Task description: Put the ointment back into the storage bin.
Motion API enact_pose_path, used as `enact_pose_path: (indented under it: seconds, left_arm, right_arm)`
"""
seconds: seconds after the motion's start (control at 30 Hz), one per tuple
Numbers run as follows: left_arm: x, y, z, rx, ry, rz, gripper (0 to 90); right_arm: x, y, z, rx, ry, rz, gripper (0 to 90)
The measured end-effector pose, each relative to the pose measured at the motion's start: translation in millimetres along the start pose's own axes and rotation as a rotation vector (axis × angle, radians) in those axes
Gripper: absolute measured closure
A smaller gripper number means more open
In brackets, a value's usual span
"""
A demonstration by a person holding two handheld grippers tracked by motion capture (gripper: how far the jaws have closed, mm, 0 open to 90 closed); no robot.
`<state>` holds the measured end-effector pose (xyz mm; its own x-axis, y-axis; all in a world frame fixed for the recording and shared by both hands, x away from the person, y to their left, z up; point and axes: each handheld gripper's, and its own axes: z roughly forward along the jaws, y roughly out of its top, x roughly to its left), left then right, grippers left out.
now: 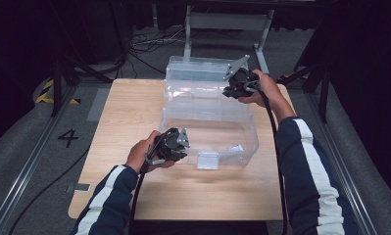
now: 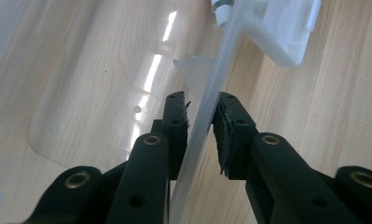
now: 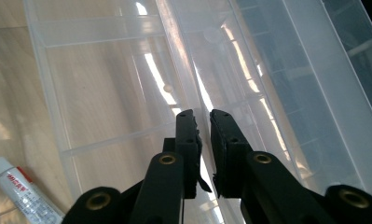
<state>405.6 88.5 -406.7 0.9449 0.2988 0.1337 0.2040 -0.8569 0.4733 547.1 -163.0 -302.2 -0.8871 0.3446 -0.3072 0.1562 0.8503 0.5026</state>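
Starting at the left of the wooden table [image 1: 129,110], the left gripper [image 1: 179,146] sits low at the near left corner of the clear plastic box [image 1: 210,129], held in the person's left hand [image 1: 143,155]. In the left gripper view its two black jaws straddle the box's thin near wall [image 2: 207,109], one inside and one outside, pinched down to a narrow gap with the wall squeezed between the pads [image 2: 230,133]. That's a firm hold on the wall.

Just to the right along that same near wall hangs the box's white latch [image 1: 207,160], clear in the left gripper view too [image 2: 286,32]. Inside the box, toward its near right corner, lies a small white tube [image 1: 237,148]; the right gripper view catches it with red lettering at the lower left [image 3: 23,191].

Moving on to the far side, the lid [image 1: 198,78] is thrown open behind the box, lying back past the table's far edge, ribbed and transparent.

Over on the right, the right gripper [image 1: 232,90] is up at the far right of the box, where box and lid meet, gripped by the right hand [image 1: 269,88] with its cable trailing back along the striped sleeve [image 1: 315,166]. In the right gripper view its jaws are drawn almost together over the clear ridge [image 3: 197,88] running between the two halves; whether the pads actually press on that plastic I cannot tell.
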Motion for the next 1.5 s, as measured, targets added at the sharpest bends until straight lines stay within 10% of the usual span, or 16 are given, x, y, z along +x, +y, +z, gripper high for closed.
enact_pose_path:
  seconds: [1.5]
  left_arm:
    - [5.4, -1.7, 4.4, -0.032, -0.003, 0.002, 71.8]
  right_arm:
    - [53.0, -15.0, -40.1, -0.049, 0.049, -0.109, 88.0]
